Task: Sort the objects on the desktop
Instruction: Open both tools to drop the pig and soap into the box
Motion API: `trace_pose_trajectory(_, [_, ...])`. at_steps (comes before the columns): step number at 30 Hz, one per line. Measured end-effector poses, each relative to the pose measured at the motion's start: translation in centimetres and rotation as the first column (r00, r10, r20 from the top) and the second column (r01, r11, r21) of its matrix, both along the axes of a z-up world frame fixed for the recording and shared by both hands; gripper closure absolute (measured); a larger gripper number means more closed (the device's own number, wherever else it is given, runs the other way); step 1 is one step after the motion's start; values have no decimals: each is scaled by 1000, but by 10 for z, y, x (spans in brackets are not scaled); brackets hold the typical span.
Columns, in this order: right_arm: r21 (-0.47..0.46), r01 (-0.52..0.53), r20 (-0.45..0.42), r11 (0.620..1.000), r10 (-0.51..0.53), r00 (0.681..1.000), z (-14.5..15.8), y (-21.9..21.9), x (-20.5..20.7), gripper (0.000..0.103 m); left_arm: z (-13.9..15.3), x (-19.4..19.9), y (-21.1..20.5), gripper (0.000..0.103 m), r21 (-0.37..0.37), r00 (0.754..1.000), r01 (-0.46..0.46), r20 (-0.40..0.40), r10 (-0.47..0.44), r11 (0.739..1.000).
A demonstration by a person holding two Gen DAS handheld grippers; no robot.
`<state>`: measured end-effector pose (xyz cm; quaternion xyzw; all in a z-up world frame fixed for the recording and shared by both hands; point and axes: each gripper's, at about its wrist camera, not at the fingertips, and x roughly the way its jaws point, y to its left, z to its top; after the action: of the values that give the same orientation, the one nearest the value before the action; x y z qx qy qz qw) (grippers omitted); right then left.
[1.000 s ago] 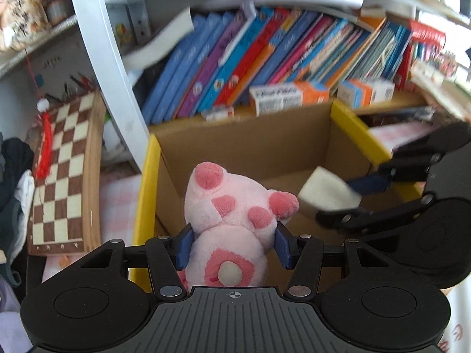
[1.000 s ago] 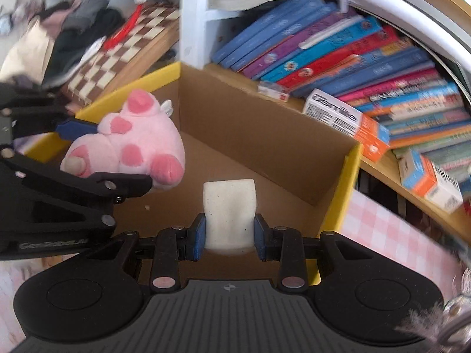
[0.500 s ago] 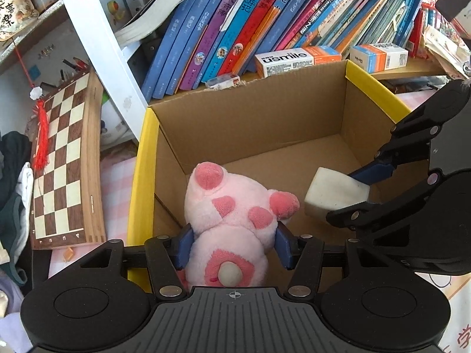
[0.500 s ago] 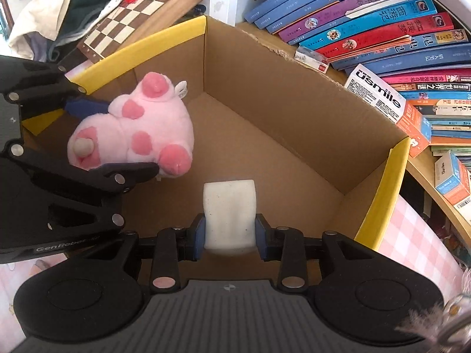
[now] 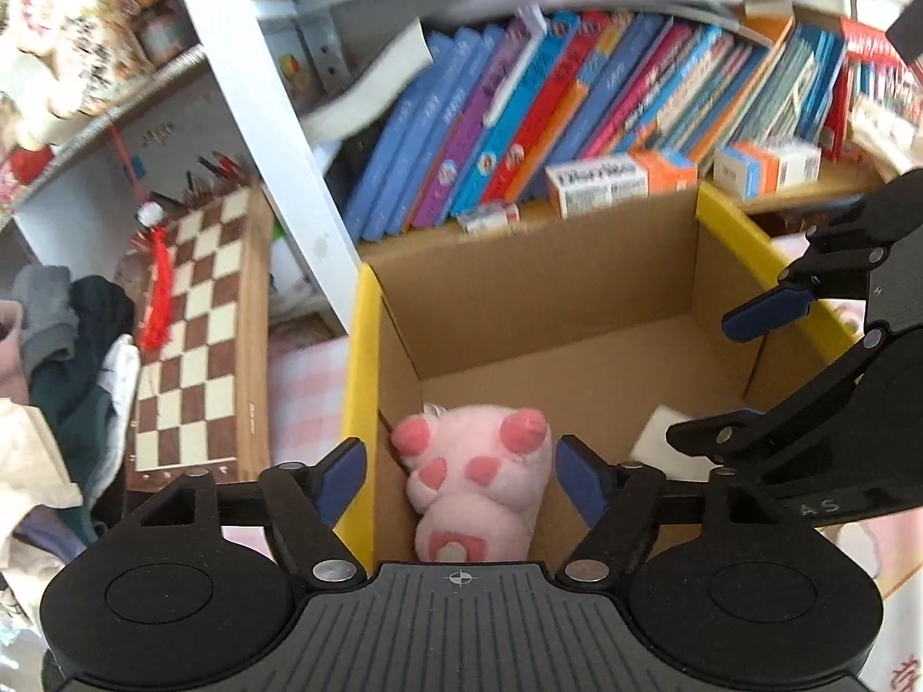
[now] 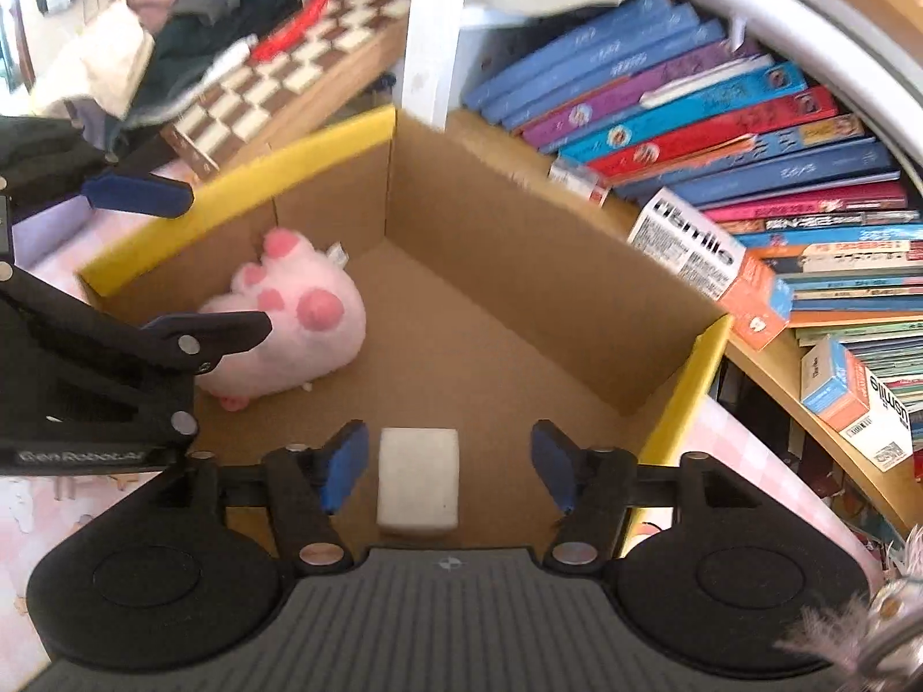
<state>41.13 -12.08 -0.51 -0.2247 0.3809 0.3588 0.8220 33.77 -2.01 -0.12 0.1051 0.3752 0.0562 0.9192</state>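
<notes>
A pink plush toy lies on the floor of the cardboard box, near its left wall; it also shows in the right wrist view. A white sponge block lies on the box floor near the front; its corner shows in the left wrist view. My left gripper is open above the plush, jaws wide apart and not touching it. My right gripper is open above the sponge, empty. The box has yellow-taped rims.
A bookshelf with leaning books stands right behind the box. Small cartons lie on the shelf ledge. A chessboard leans at the left beside a pile of clothes. A pink checked cloth covers the table.
Both grippers have opened. The plush dropped from my left gripper and the sponge from my right gripper onto the box floor. Both grippers have lifted back.
</notes>
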Motion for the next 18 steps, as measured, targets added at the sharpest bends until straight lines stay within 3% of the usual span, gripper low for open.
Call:
trace_pose_trajectory(6, [84, 17, 16, 996, -19, 1000, 22, -19, -21, 35, 22, -29, -6, 22, -15, 998, 10, 62, -9, 1000])
trace_pose_trajectory(11, [135, 28, 99, 990, -42, 994, 43, -35, -52, 28, 40, -57, -10, 17, -38, 994, 23, 112, -19, 999])
trace_pose_trajectory(18, [180, 77, 145, 981, -104, 984, 66, -54, -100, 25, 55, -102, -11, 11, -40, 984, 88, 157, -80, 995])
